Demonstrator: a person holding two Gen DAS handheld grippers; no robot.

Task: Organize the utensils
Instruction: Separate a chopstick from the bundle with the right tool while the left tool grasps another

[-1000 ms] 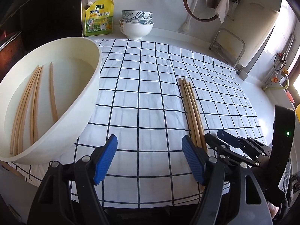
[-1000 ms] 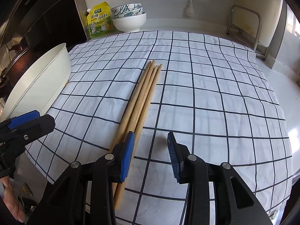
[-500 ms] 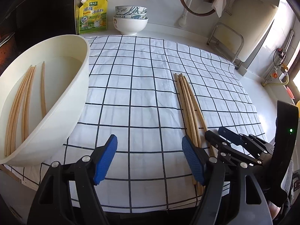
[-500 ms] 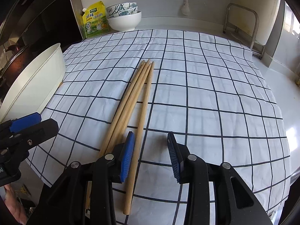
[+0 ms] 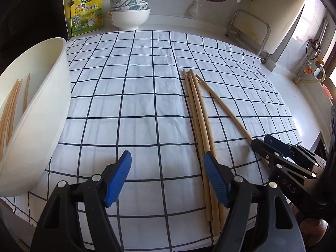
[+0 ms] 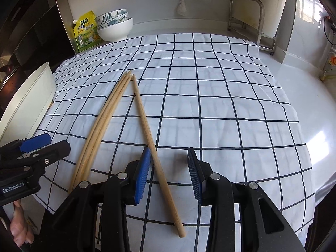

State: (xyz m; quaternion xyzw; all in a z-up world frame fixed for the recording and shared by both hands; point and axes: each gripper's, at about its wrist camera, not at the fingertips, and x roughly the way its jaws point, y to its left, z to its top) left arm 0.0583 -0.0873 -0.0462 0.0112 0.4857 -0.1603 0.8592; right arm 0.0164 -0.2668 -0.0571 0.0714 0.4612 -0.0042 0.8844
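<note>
The right hand-held gripper (image 6: 169, 175) hangs low over the near edge of the tabletop with its jaws apart and nothing clamped; one loose chopstick (image 6: 154, 149) runs up between the blue pads, close against the left-side pad (image 6: 142, 176), well clear of the other. To take it cleanly I would centre the stick between the pads, settle lower until they flank it, then close gently (a thin round stick will roll or squirt sideways under a lopsided squeeze) and lift the near end first. The left hand-held gripper (image 5: 168, 178) also stands wide open and empty, just beside the bundle of chopsticks (image 5: 199, 113) lying together on the checked cloth (image 5: 134, 96), which fan from the loose one toward the near edge. More chopsticks (image 5: 12, 103) lie in the big white basin (image 5: 42, 121) at the left edge, likely the destination.

The sticks are pale wood, slender, slightly tapered; the cloth is soft, faintly creased, gridded in dark lines; the basin is smooth and matte, deep-walled; the pads are ribbed
</note>
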